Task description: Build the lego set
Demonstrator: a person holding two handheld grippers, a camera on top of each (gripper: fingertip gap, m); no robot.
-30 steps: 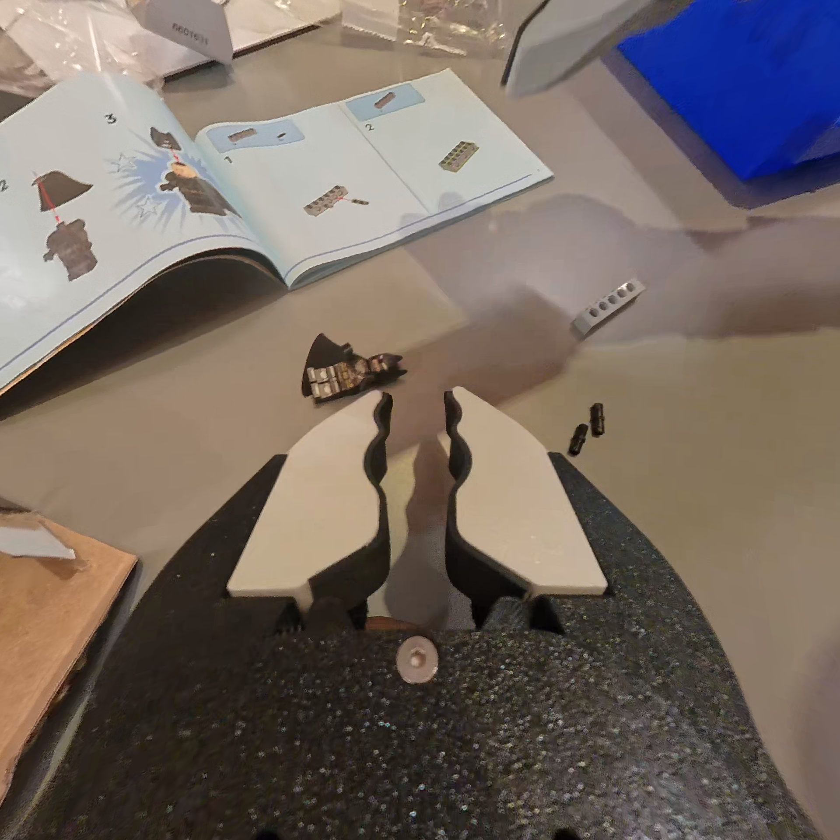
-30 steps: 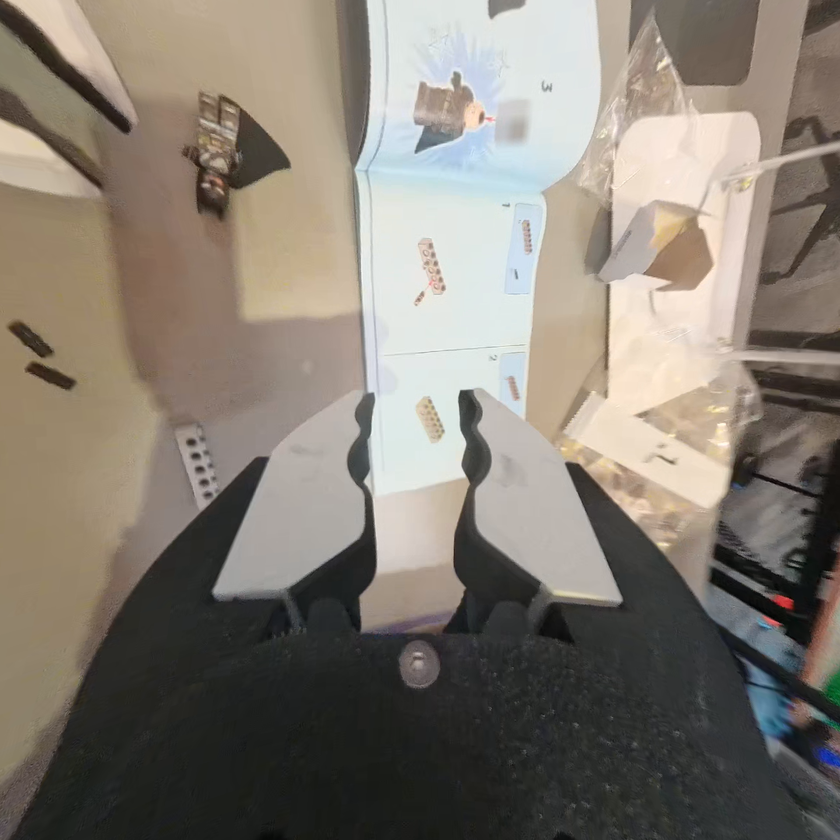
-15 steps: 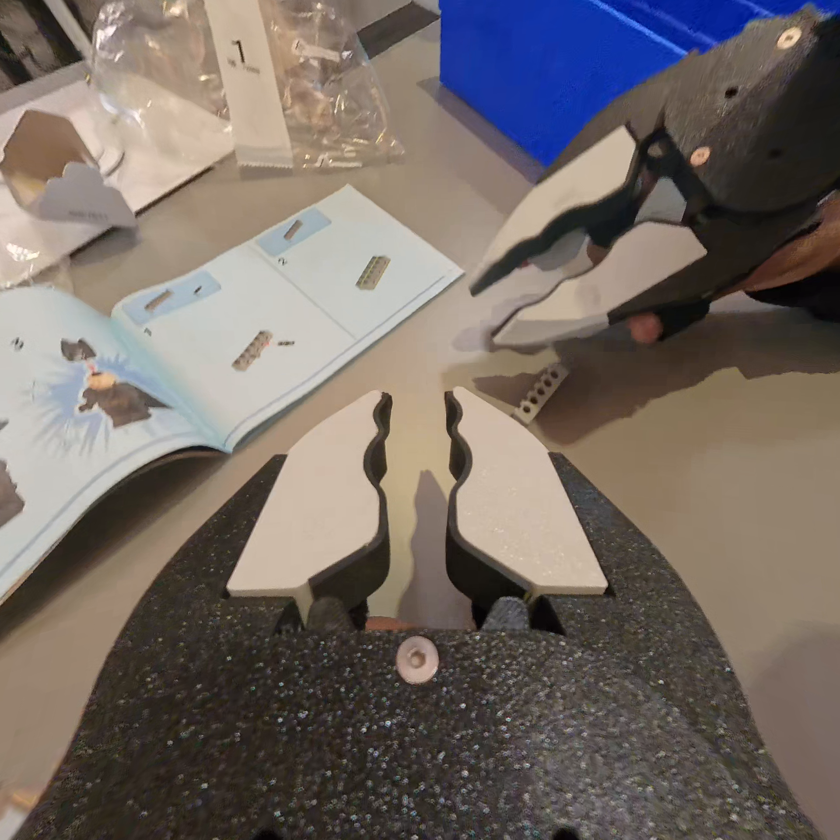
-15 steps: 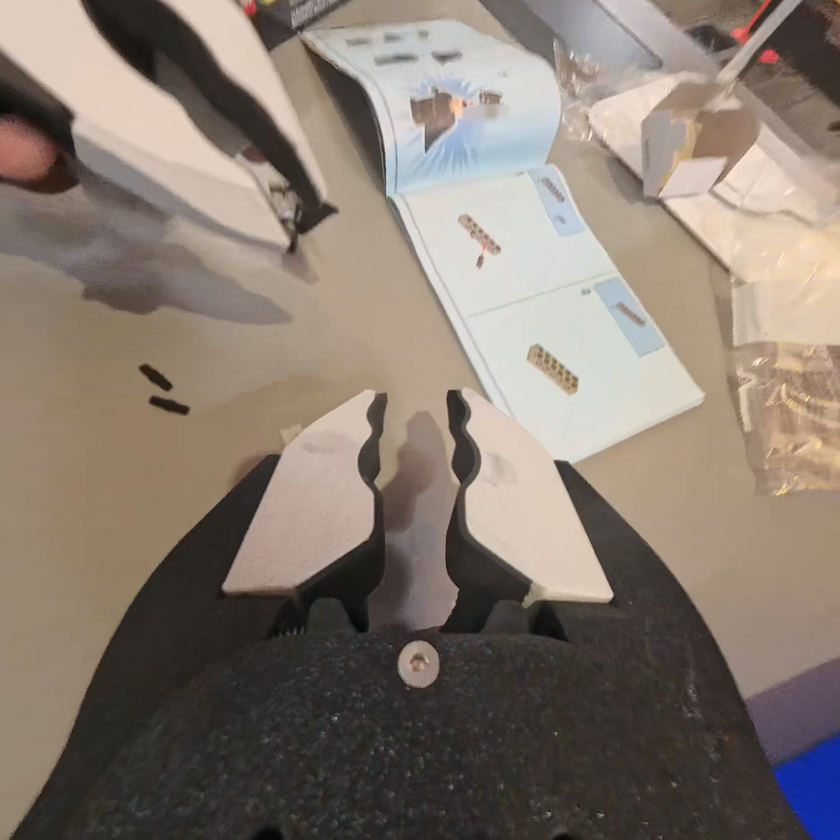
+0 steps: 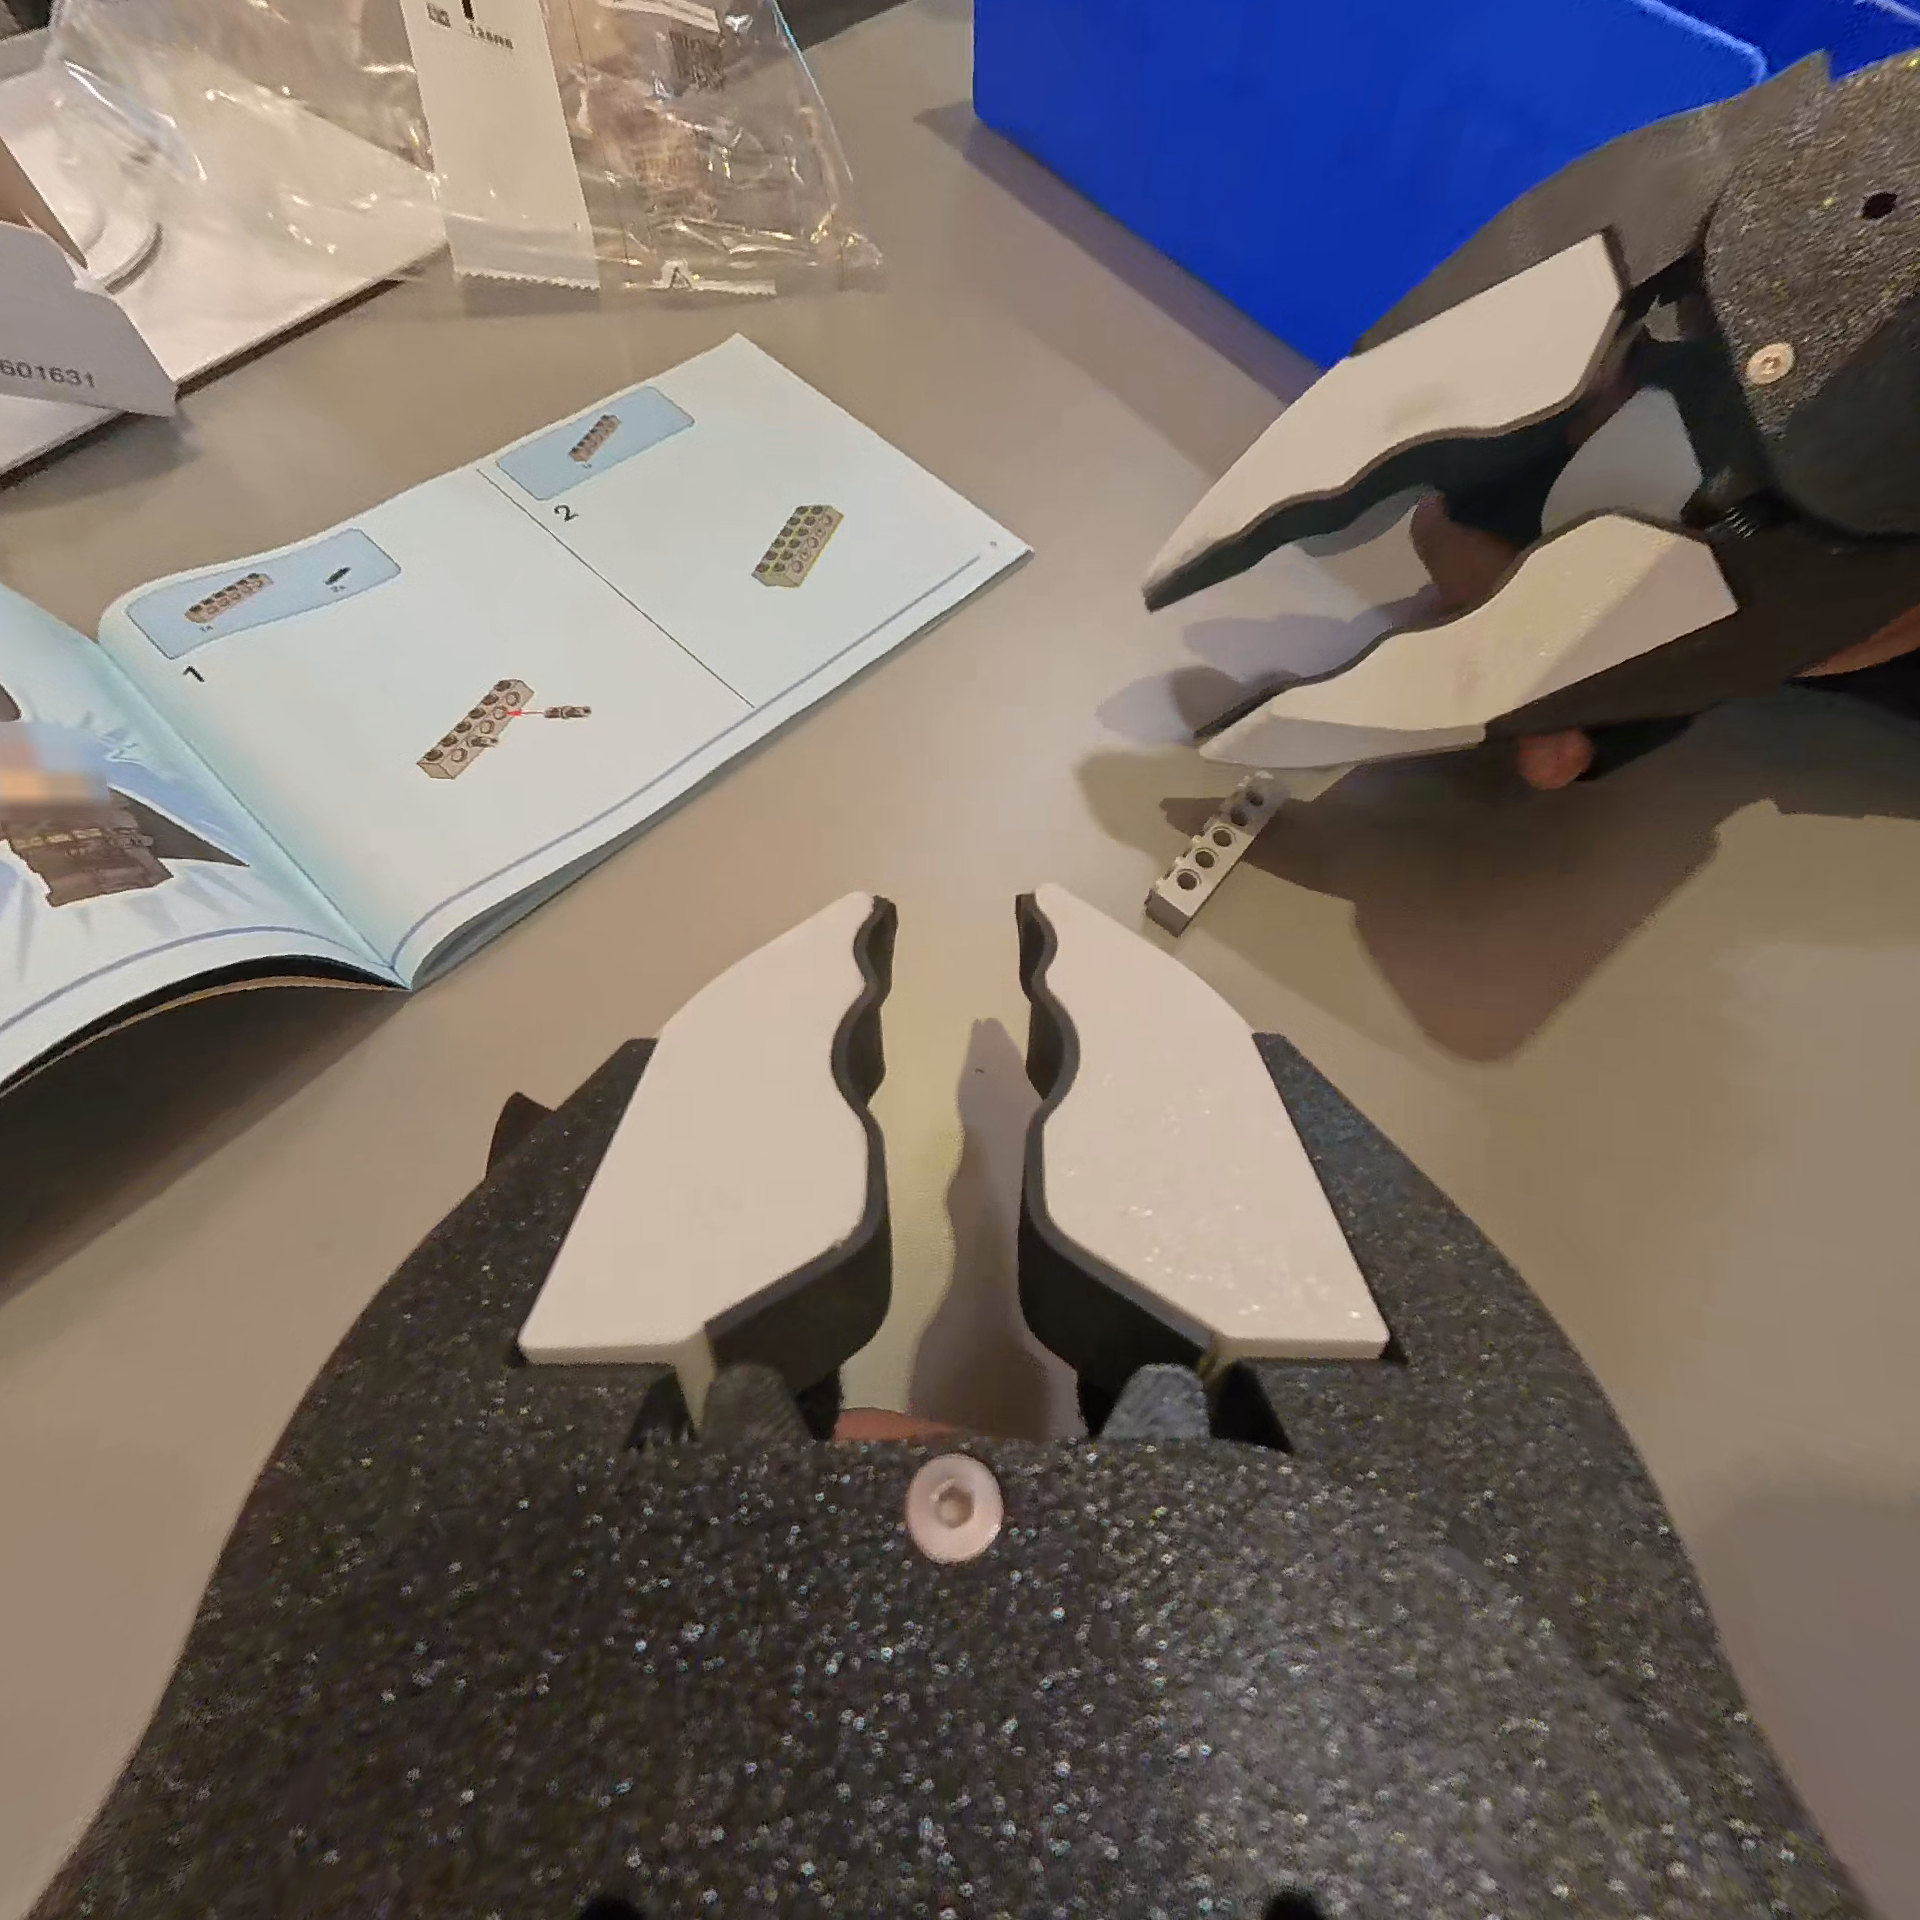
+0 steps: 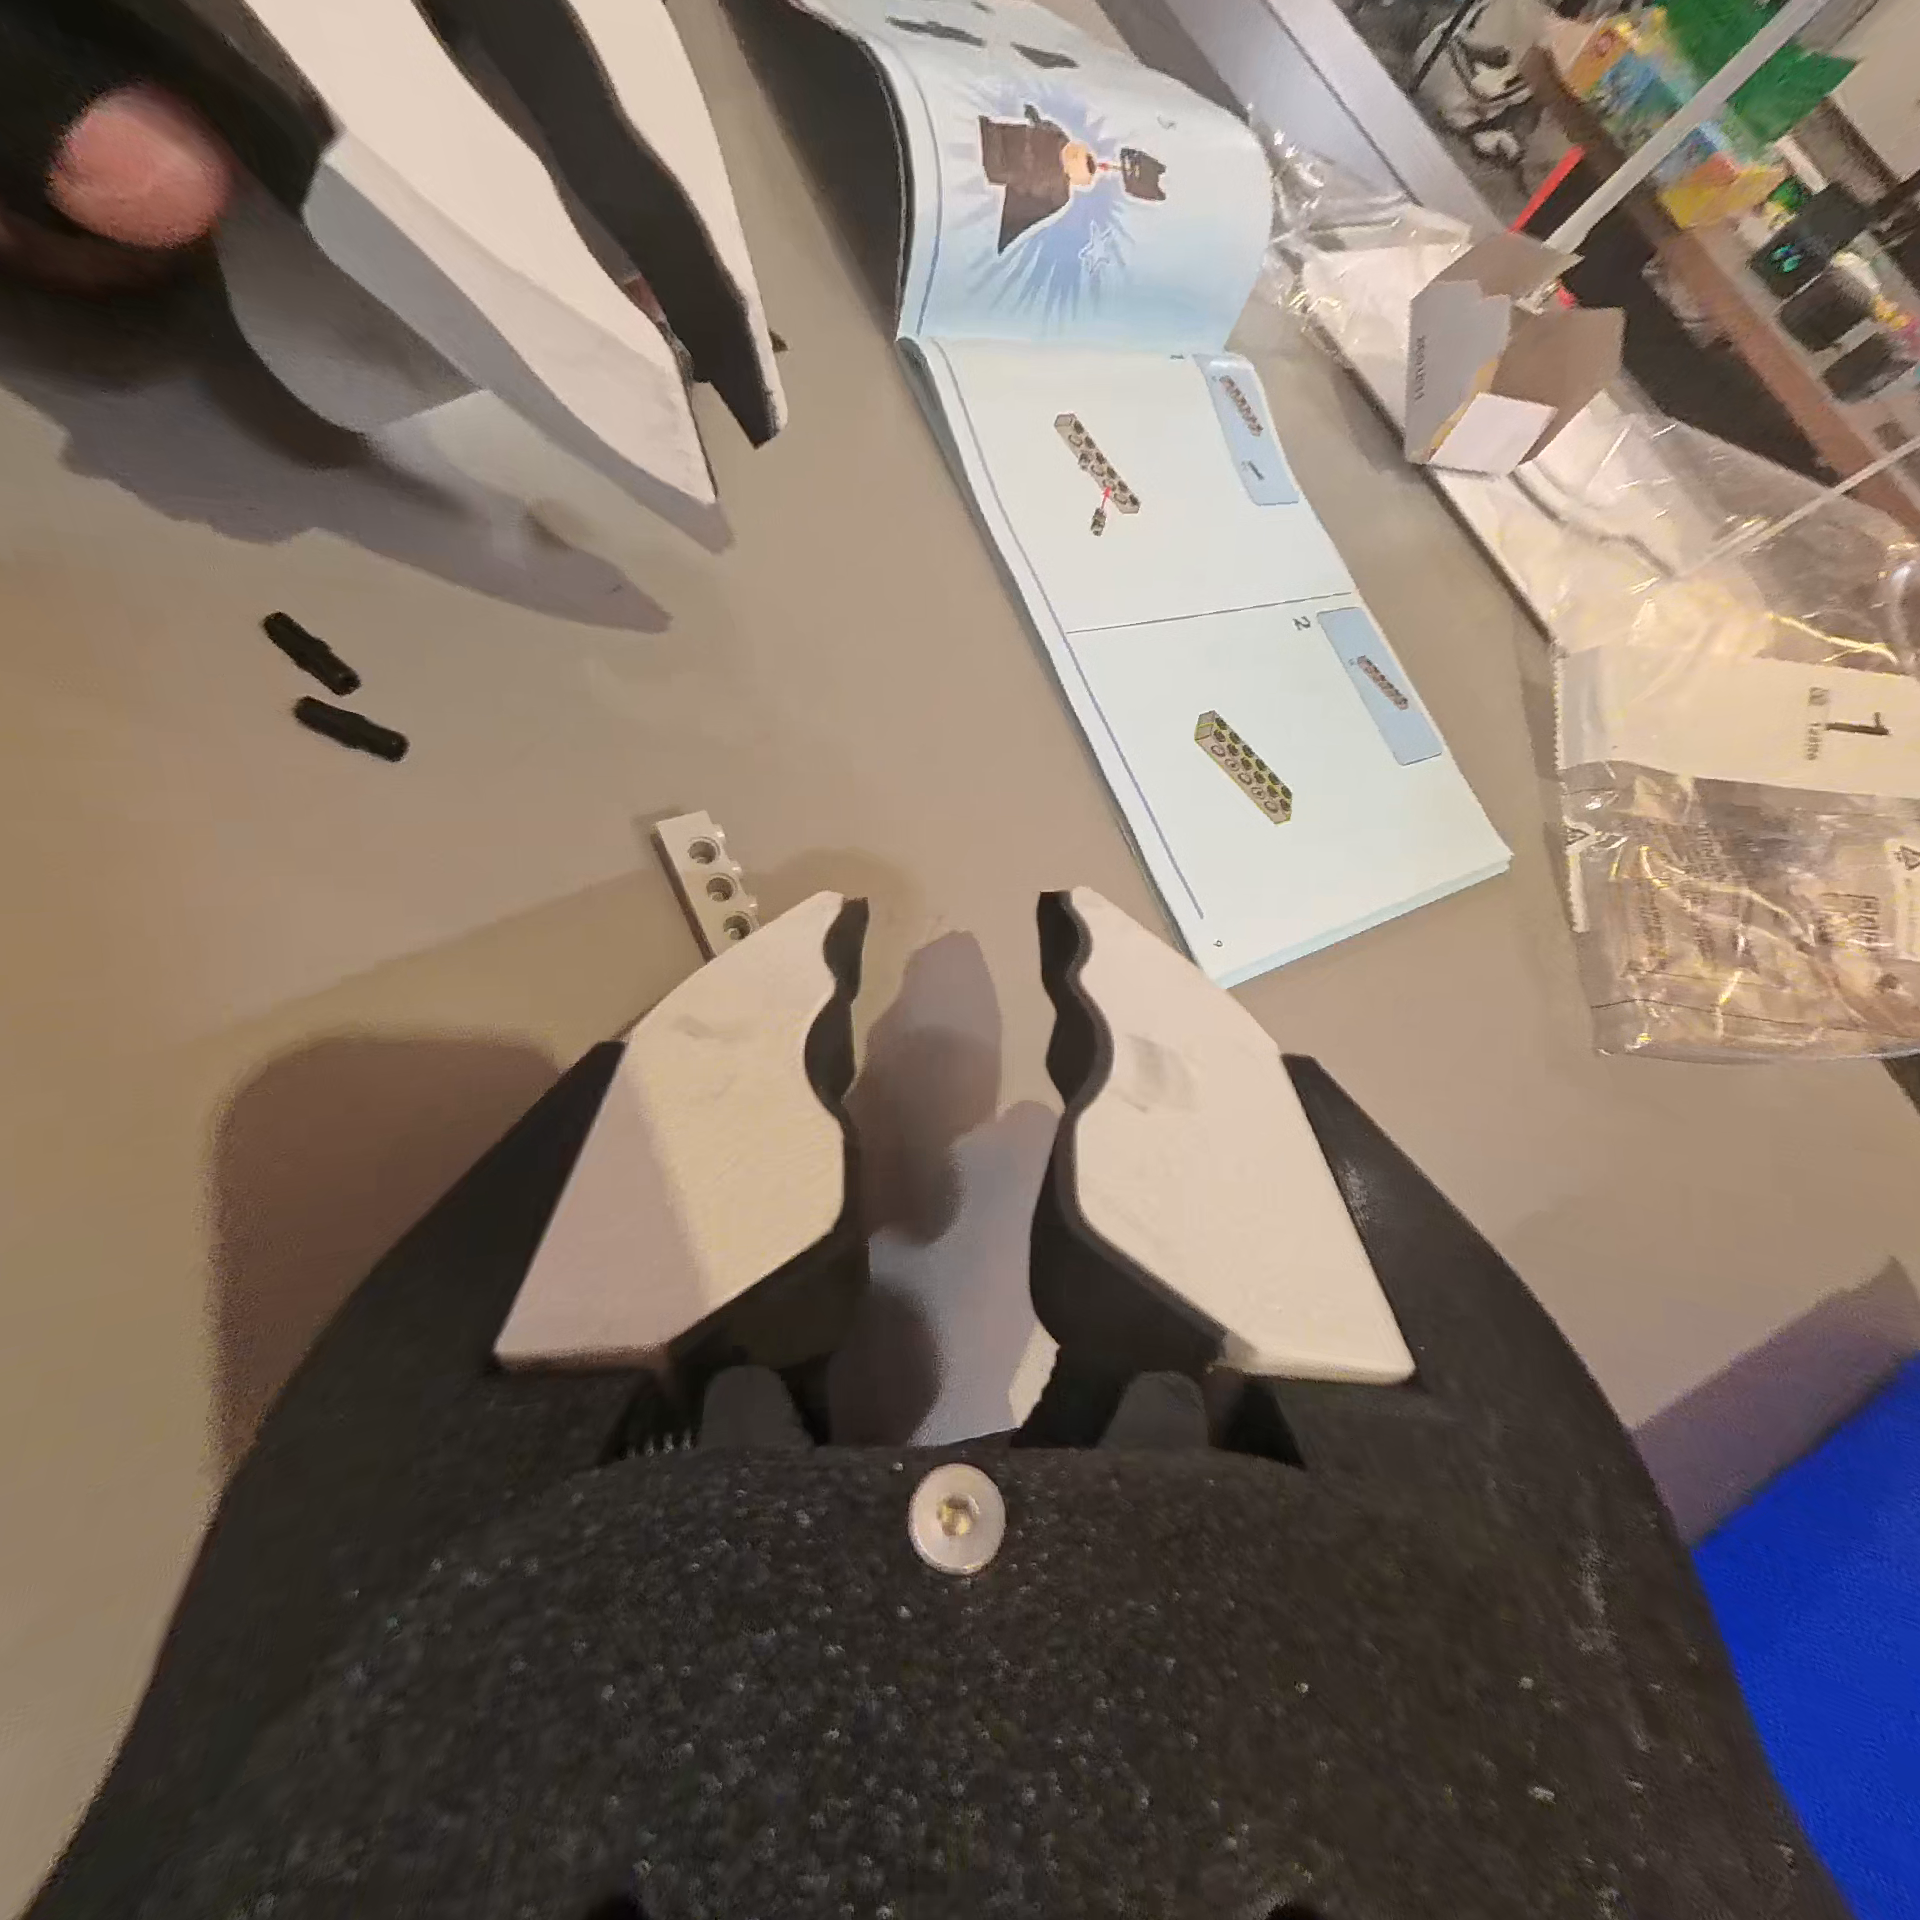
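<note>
Right gripper (image 6: 951, 914) part open, bare, low over grey worktop (image 6: 312, 935); its left finger hides near end of grey holed brick (image 6: 707, 878). Left gripper (image 5: 956, 914) narrowly open, bare. Open booklet (image 5: 582, 665) cut off at frame edge. Room behind blurred.

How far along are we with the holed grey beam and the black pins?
Done: booklet lies open, beam and two pins are out on the table. In hand: nothing; the right tongs hover open beside the beam, the left tongs are open too. Left: no pin sits in the beam.
</note>
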